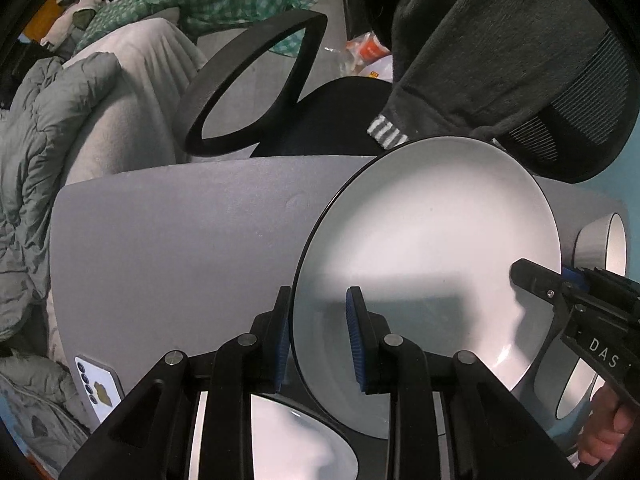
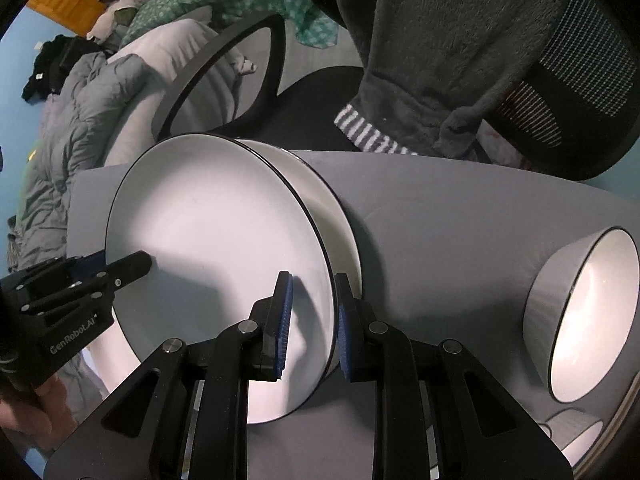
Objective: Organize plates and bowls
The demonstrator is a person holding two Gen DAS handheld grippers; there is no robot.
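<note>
The upper plate (image 2: 216,240) hides most of the second plate (image 2: 320,200) beneath; the frame edge crops the bowl (image 2: 580,312).

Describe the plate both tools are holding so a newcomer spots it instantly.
Start at the grey table. Above its left part is the held plate, white with a thin black rim, gripped at opposite edges. Unlike the second plate lying beneath it, it is lifted and tilted.

Black left gripper (image 1: 319,334) and right gripper (image 2: 314,320), blue ribbed pads, silver pivot pins, white lettering

Glossy glazed plate (image 1: 432,232), matt grey table (image 1: 180,232), ribbed blue pads (image 1: 354,332)
</note>
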